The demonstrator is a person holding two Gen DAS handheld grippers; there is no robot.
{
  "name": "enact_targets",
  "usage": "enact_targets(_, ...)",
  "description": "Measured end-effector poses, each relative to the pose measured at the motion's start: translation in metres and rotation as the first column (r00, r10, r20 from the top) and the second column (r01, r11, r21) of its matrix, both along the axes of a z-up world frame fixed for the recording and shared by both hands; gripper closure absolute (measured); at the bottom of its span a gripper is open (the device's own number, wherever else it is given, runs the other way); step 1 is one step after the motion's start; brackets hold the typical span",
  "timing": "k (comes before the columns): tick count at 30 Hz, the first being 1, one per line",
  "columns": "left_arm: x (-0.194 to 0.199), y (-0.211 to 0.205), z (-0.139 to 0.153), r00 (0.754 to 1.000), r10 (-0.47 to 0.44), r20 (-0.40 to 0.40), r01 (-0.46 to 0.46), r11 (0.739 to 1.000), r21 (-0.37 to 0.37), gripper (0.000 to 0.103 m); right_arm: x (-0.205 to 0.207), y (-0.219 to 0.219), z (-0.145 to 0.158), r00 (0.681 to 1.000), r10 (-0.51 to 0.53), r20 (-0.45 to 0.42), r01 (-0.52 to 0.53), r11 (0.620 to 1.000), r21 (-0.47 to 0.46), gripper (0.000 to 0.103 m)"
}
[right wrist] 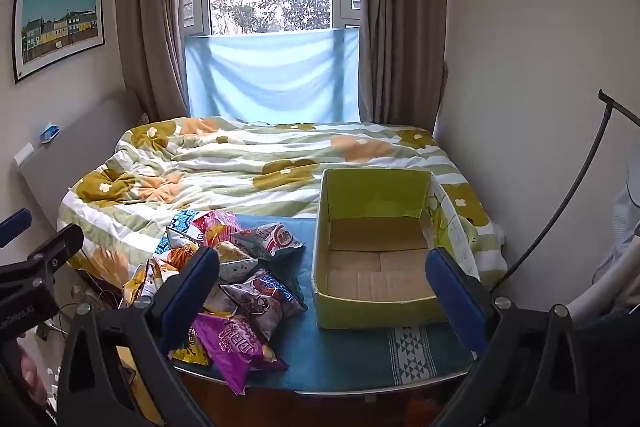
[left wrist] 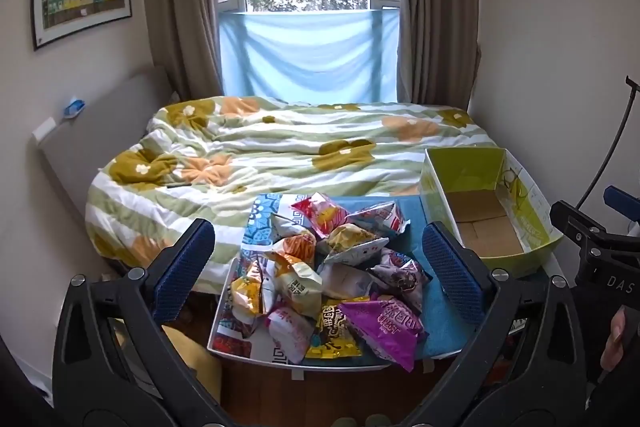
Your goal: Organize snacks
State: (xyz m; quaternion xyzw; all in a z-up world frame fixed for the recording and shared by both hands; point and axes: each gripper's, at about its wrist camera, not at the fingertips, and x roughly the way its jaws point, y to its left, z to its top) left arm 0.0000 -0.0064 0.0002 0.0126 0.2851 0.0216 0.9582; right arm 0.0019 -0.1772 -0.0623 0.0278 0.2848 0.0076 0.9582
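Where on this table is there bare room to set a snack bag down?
Bare teal cloth shows along the near edge, between the purple bag and the white patterned patch, in front of the green cardboard box. The box floor is bare too. The left side is crowded with the snack pile.

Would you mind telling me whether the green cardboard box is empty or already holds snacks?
Empty. The green cardboard box shows only its bare brown floor; the snack packets lie piled beside it.
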Motion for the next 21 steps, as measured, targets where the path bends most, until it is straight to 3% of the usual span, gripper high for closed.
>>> enact_targets(21, 0.001, -0.011, 0.000, 1.000, -0.003, -0.002, 0.003, 1.000, 0.004, 0.001, 0.004, -0.003, -0.002, 1.000, -0.001, -0.010, 0.001, 1.000, 0.005, 0.000)
